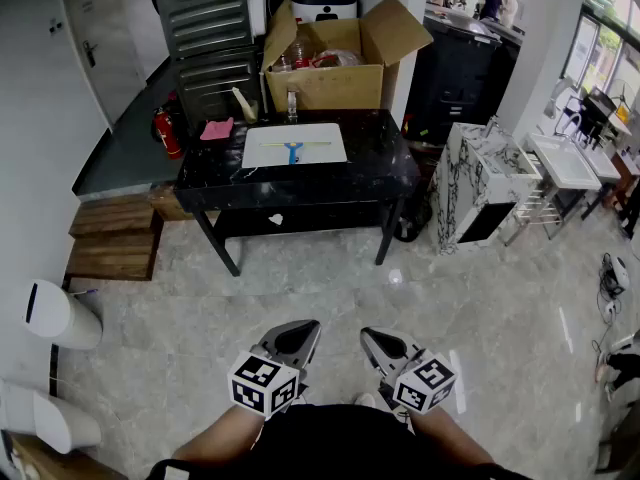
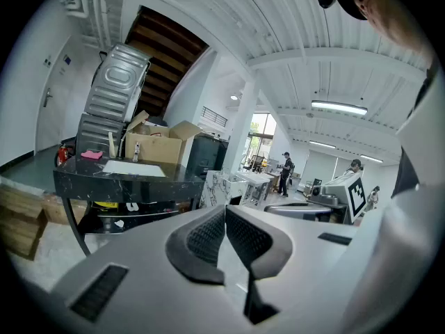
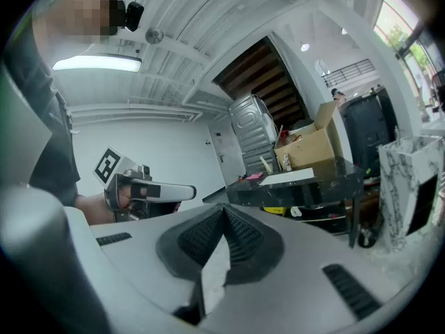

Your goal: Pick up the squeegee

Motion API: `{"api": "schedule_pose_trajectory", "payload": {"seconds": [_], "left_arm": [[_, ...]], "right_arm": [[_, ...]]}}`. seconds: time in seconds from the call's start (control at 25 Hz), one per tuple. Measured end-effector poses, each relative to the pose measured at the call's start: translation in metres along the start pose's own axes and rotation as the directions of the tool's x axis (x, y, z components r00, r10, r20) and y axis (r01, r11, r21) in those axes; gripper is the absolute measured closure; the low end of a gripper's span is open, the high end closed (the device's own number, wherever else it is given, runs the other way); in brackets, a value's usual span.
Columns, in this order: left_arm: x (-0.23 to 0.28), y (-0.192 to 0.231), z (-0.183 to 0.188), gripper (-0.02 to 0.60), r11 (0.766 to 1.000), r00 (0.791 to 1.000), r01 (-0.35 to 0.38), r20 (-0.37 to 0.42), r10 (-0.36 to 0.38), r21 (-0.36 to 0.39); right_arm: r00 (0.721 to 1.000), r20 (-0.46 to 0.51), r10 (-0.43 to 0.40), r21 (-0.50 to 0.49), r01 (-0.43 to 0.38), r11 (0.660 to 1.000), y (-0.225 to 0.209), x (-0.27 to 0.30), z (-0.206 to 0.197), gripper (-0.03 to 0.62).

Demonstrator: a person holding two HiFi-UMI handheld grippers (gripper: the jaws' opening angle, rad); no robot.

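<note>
**Squeegee far from both hand-held grippers**

The squeegee [image 1: 293,150] lies on a white panel [image 1: 325,136] on the black tabletop [image 1: 375,163]. It is well apart from the left hand-held gripper [image 1: 295,340] and the right hand-held gripper [image 1: 382,345]. Both are close to the person's body, with jaws pressed together and nothing between them.

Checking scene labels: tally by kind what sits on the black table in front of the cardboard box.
squeegee: 1
white mat: 1
pink cloth: 1
small bottle: 1
cream stick-like item: 1
Total: 5
</note>
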State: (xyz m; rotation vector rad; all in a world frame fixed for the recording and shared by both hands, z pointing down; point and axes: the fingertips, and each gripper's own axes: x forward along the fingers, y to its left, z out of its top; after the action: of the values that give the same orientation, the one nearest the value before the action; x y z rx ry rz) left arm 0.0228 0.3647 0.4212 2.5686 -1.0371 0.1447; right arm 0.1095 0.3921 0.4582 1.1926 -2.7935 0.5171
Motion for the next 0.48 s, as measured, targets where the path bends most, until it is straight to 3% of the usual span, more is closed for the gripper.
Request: {"api": "schedule_pose_trajectory", "payload": {"seconds": [0.48], "left_arm": [[0.0005, -0.0055, 0.0043, 0.565, 1.000, 1.000, 0.015, -0.003, -0.015, 0.009]], "right_arm": [[1.000, 0.014, 0.017, -0.008, -0.017, 1.000, 0.0068, -0.0017, 0.0049, 0.586]]}}
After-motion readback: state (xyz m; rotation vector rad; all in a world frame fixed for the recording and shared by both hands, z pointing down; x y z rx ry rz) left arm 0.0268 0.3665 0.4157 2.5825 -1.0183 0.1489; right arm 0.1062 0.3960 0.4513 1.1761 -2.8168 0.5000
